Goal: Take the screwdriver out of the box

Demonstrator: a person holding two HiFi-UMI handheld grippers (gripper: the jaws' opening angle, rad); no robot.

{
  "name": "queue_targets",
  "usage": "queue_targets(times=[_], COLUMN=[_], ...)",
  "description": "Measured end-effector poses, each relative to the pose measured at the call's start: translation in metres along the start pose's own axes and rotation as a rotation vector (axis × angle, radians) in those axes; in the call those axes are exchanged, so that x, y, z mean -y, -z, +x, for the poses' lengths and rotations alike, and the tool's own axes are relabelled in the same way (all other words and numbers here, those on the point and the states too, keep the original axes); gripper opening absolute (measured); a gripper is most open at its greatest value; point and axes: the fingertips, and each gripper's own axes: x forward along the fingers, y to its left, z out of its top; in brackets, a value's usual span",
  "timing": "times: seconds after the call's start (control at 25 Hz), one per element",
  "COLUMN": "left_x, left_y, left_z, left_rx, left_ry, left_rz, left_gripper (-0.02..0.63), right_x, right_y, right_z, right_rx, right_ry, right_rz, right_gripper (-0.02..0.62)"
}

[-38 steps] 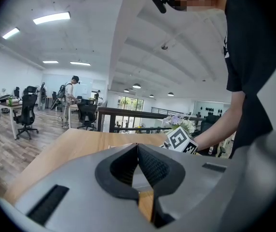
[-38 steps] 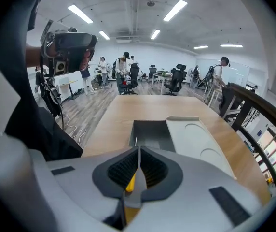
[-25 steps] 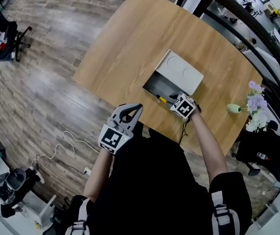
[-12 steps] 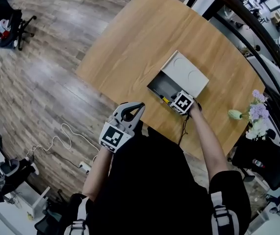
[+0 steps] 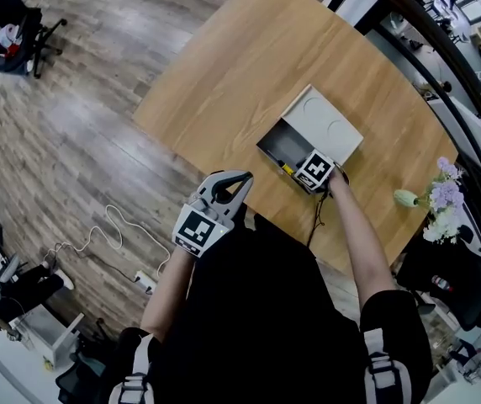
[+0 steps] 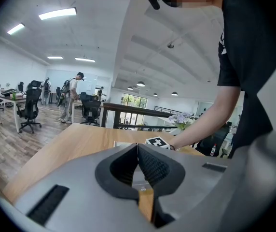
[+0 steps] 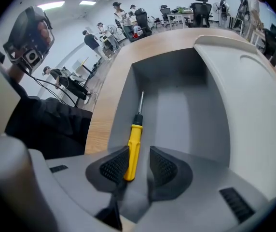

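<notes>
An open grey box (image 5: 284, 140) with its lid (image 5: 325, 121) folded back sits near the table's front edge. In it lies a screwdriver (image 7: 134, 146) with a yellow handle and a thin metal shaft, of which a yellow bit (image 5: 288, 169) shows in the head view. My right gripper (image 7: 139, 157) points steeply down into the box (image 7: 176, 100). Its jaws are closing with the handle's end between them; the left pad is at the handle and a gap remains on the right. My left gripper (image 5: 229, 183) is shut and empty, held off the table's front edge (image 6: 138, 150).
A vase of flowers (image 5: 439, 194) stands at the table's right end. The wooden table (image 5: 249, 66) stretches bare behind the box. A white cable (image 5: 106, 236) lies on the floor to the left. Office chairs, desks and people are farther off.
My right gripper has tipped and sunk further into the box, over the screwdriver's handle. The left gripper has stayed where it was.
</notes>
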Motion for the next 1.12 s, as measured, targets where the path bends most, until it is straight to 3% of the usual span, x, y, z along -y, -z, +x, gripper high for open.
queue_targets(times=[0.4,0.8,1.12], left_x=[0.005,0.01,0.013], left_y=[0.001,-0.002,-0.002], left_z=[0.004,0.005,0.004], left_rx=[-0.006,-0.007,-0.007], left_ry=[0.014,0.02,0.02], left_rz=[0.005,0.021,0.027], left_gripper=[0.021,0.021,0.021], right_x=[0.002,0.002,0.003], right_y=[-0.001,-0.003,-0.007], right_z=[0.006,0.003,-0.004], right_rx=[-0.027,0.04,0.13], right_ry=[-0.118,-0.009,0.155], right_rz=[0.062,0.001,-0.1], right_gripper=[0.14,0.144,0.144])
